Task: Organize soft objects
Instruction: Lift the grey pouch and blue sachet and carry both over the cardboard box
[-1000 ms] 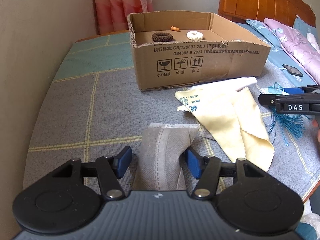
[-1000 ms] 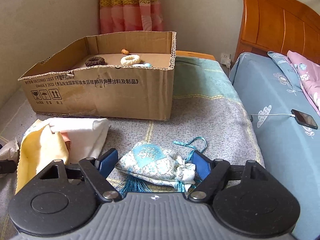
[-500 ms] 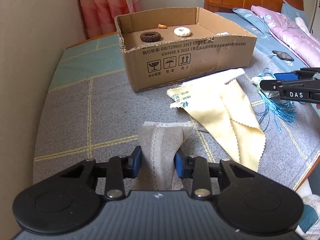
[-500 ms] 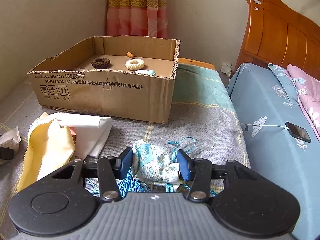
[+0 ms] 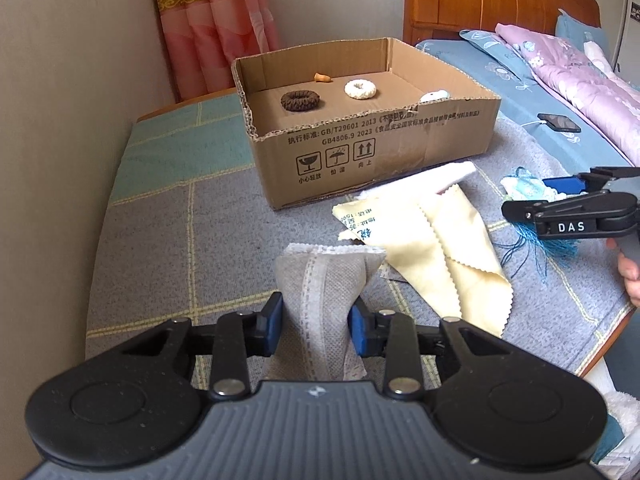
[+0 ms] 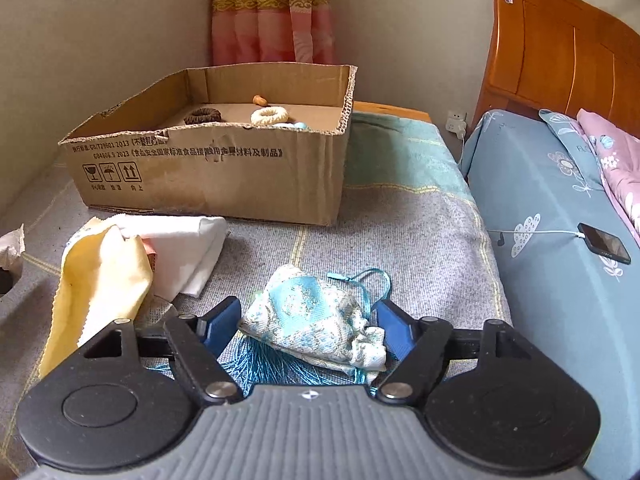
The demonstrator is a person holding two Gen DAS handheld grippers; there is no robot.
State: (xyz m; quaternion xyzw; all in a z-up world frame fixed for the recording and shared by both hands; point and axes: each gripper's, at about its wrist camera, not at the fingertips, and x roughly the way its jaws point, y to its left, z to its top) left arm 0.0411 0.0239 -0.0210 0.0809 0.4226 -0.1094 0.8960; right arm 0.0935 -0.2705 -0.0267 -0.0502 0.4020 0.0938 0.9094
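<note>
The left gripper [image 5: 316, 322] is clamped on a grey fabric pouch [image 5: 324, 280], both blue pads pressed into its sides above the blanket-covered bench [image 5: 168, 240]. Beyond it stands the cardboard box [image 5: 360, 148], with a yellow cloth [image 5: 444, 248] lying on the bench to its right. The right gripper [image 6: 310, 324] has its jaws spread wide around a blue brocade pouch [image 6: 316, 316], which rests on the bench between the pads; whether they touch it cannot be told.
</note>
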